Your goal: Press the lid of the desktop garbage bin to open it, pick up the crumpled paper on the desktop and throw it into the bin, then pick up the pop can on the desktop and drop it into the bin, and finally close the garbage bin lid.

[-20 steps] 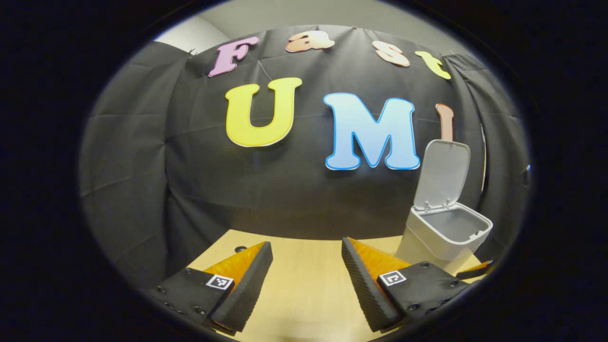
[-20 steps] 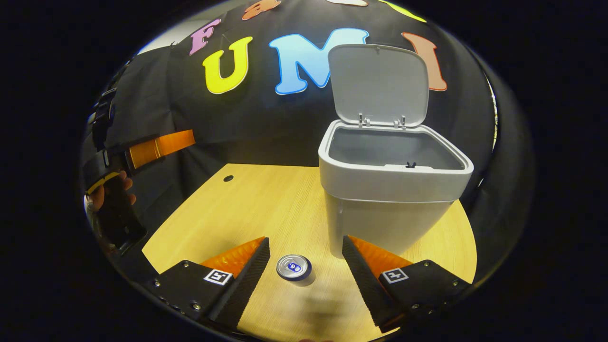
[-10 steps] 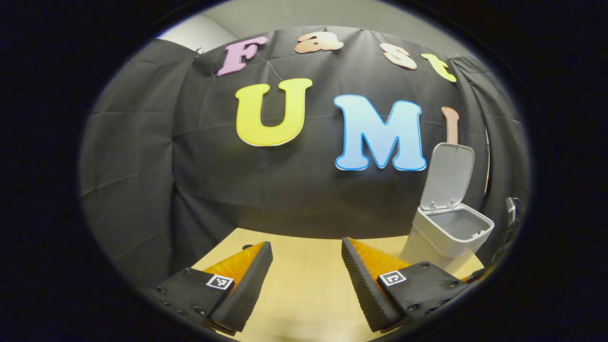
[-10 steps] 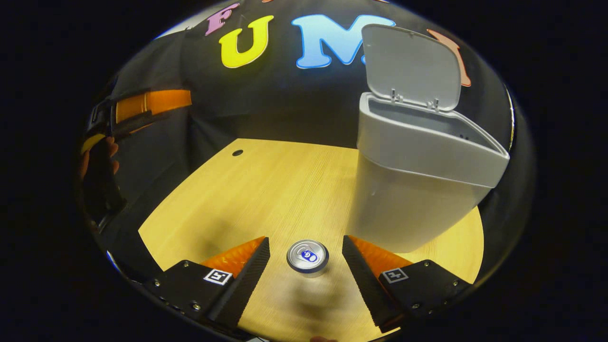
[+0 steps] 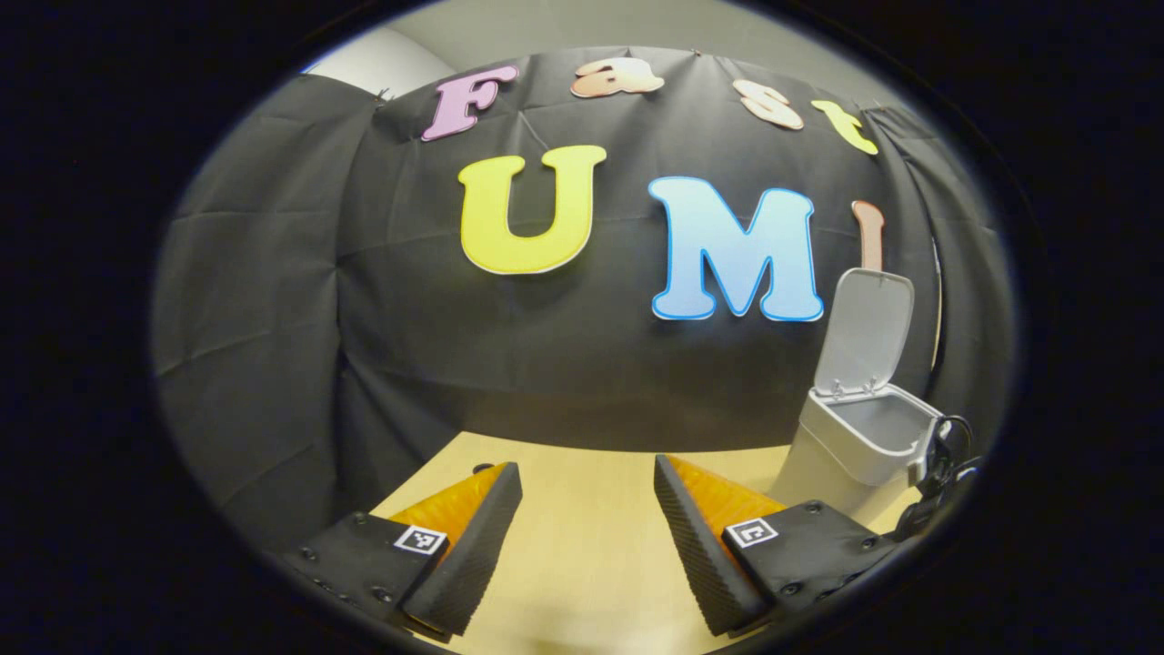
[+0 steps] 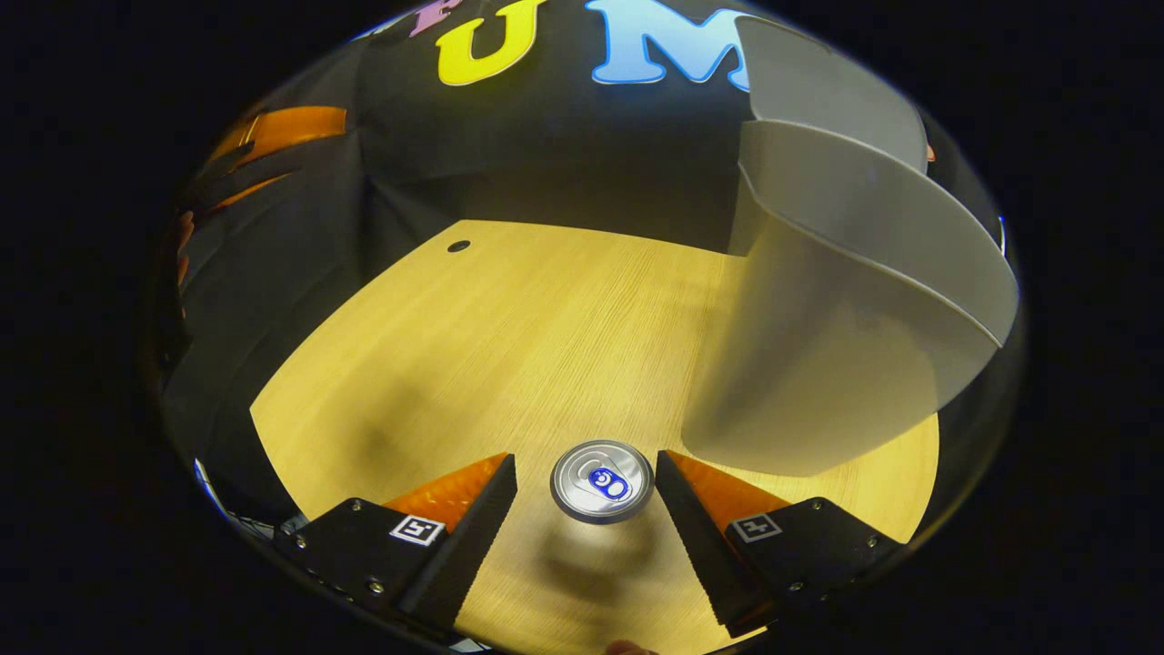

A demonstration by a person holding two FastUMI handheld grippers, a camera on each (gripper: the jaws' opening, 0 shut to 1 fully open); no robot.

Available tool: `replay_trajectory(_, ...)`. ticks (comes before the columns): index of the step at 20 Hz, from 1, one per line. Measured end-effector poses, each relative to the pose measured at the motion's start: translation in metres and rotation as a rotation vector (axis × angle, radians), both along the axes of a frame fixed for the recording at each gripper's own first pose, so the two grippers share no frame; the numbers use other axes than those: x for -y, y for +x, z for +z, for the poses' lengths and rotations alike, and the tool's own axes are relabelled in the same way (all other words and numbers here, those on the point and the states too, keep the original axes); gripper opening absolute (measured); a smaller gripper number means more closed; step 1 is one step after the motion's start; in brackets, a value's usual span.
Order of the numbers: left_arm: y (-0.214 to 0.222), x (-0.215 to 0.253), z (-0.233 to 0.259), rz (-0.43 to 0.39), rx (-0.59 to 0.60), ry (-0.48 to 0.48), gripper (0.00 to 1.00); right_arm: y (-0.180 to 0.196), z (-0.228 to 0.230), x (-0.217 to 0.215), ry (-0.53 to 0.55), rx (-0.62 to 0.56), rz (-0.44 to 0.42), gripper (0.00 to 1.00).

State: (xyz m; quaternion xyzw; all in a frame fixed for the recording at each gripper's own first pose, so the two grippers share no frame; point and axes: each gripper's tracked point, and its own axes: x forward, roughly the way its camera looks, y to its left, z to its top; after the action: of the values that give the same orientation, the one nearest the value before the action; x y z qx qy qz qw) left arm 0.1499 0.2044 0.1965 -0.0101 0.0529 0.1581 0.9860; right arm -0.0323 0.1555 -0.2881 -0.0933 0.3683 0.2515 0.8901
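**Right gripper over the pop can, bin lid up**

Count from both views: 1 pop can [image 6: 602, 480], 1 garbage bin [image 6: 818, 364], 1 desktop [image 6: 509, 337], 2 grippers.

Right gripper view: I see my right gripper [image 6: 587, 509] with its jaws spread wide, the can standing upright on the desktop between the 2 fingers. The can's top sits close to the right finger; I cannot tell whether it touches. The left finger is apart from it. Nothing is gripped. The bin stands just beyond the can to the right, on the desktop. 1 small dark hole [image 6: 458, 246] marks the far desktop edge.

Left gripper view: my left gripper [image 5: 587, 509] also has its jaws apart, with nothing between the fingers, above bare desktop [image 5: 582, 555]. The bin [image 5: 859, 441] stands far right, its lid [image 5: 866, 332] raised upright.
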Motion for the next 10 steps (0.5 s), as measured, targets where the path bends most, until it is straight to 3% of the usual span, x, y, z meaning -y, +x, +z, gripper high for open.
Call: replay_trajectory(10, 0.002, -0.006, -0.011, 0.013, -0.027, 0.008, 0.93, 0.016, -0.034, 0.002, -0.077, -0.03, 0.0, 0.99)
